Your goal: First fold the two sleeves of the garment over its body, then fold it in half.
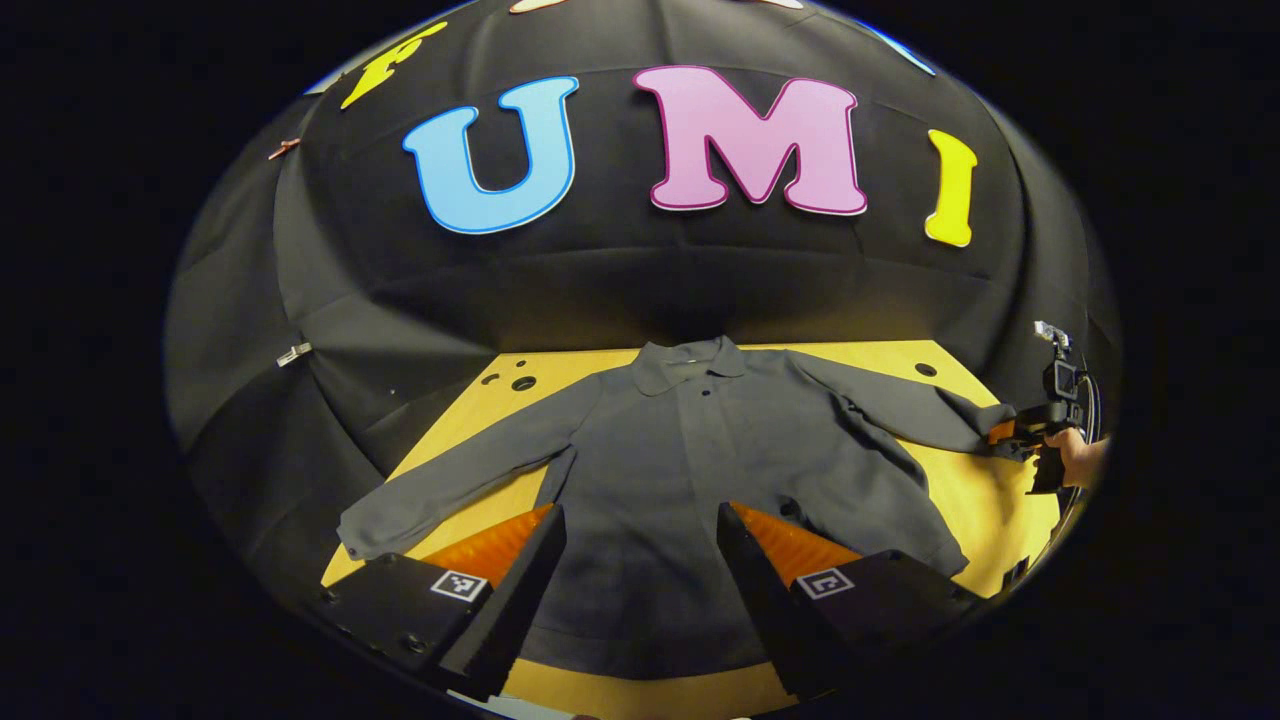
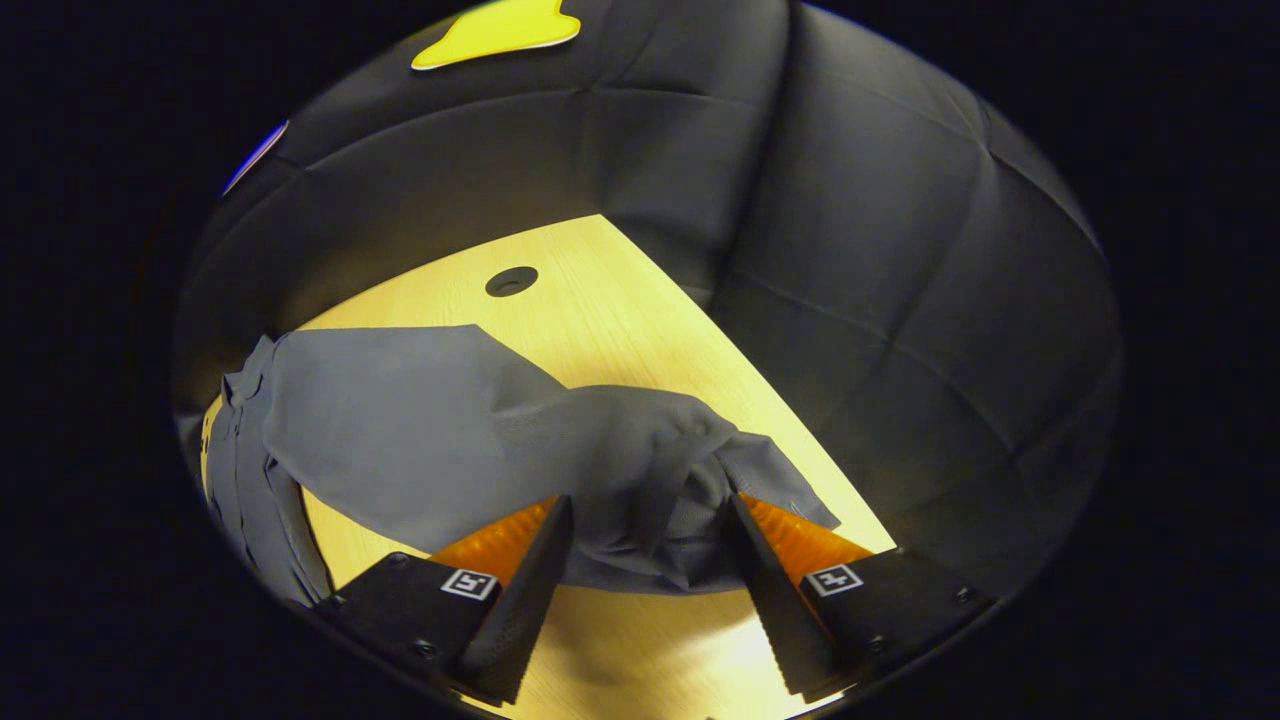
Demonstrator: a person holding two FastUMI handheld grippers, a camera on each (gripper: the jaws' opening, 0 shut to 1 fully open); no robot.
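Your shirt (image 1: pixel 690 470) lies flat, front up, on the table (image 1: pixel 990 510), collar (image 1: pixel 685 362) toward the booth wall (image 1: pixel 640 290), hem toward you. Taking the collar as reference, in the left gripper view: the left sleeve (image 1: pixel 450 490) runs out and down to the left of it, straight and flat, cuff near the table's left edge. Two small holes (image 1: pixel 510 381) in the tabletop sit just left of the collar, close to the wall. Your left gripper (image 1: pixel 640 560) hangs below the collar over the shirt's lower body, fingers spread wide and released, nothing between them; whether the tips touch the cloth can't be told. Right of the collar the right sleeve (image 1: pixel 900 410) stretches out toward the table's right side, wrinkled near the shoulder, with one more hole (image 1: pixel 925 369) in the table beyond it. At the far right, your hand (image 1: pixel 1085 458) holds the right gripper (image 1: pixel 1005 432) at that sleeve's cuff. In the right gripper view the cuff end (image 2: pixel 660 480) is bunched up and lies between the fingers (image 2: pixel 520 590), close to the table. The jaws stand fairly wide there, and I can't tell if both pads actually press on the cloth. The sleeve runs left from the cuff back toward the collar (image 2: pixel 245 385) at the frame's left edge.
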